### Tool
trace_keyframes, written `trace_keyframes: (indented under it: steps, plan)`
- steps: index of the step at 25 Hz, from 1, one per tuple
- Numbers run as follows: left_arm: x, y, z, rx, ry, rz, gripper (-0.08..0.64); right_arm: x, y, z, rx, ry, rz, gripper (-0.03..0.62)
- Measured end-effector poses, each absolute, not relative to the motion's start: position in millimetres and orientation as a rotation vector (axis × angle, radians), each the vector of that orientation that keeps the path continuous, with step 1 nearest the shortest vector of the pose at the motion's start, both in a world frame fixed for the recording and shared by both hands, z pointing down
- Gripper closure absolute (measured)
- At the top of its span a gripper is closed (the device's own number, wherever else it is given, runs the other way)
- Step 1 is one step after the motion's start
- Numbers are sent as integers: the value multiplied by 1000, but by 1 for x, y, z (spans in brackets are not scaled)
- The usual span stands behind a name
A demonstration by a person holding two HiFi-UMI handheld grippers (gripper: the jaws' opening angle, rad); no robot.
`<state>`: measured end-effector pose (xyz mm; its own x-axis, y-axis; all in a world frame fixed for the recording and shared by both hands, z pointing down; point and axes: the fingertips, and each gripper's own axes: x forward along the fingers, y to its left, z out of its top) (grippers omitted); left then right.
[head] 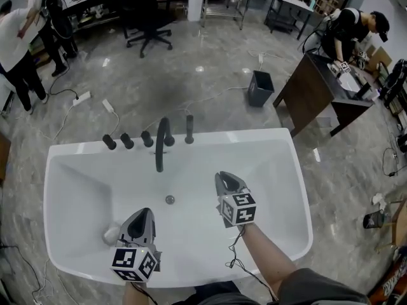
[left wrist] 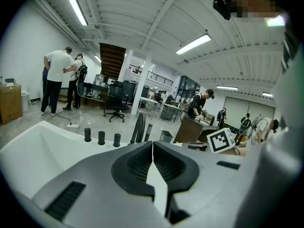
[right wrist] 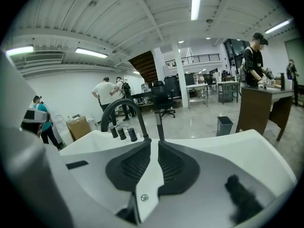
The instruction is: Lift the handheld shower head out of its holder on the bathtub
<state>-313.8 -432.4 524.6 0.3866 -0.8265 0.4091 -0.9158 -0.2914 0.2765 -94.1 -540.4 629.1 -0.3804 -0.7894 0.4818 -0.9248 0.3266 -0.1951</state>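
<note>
Shower head (head: 189,129) stands upright on the far rim of the bathtub (head: 299,189), just beside the faucet (head: 161,142), not yet touched. Left hand-held gripper (head: 141,216) and right hand-held gripper (head: 224,178) are both closed and empty. They are over the basin toward the near rim, probably on approach. The holder is too small to make out, and no hose is visible. A pale object in the near-left corner is half hidden.

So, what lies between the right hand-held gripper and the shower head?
Only bare bathtub wall, seen in the head view, separates the right hand-held gripper from the shower head.
</note>
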Motion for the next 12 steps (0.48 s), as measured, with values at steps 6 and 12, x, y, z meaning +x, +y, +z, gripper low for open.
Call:
trace_keyframes:
  steps: [6,12]
  plan:
    - [-306,-465,551,2207,-1445,318,545,-108,-576,651,1547,-2297,673,554]
    - [-317,-497,579,2149,-1471,292,545,-120,-617,674,1525,-2294,630,517]
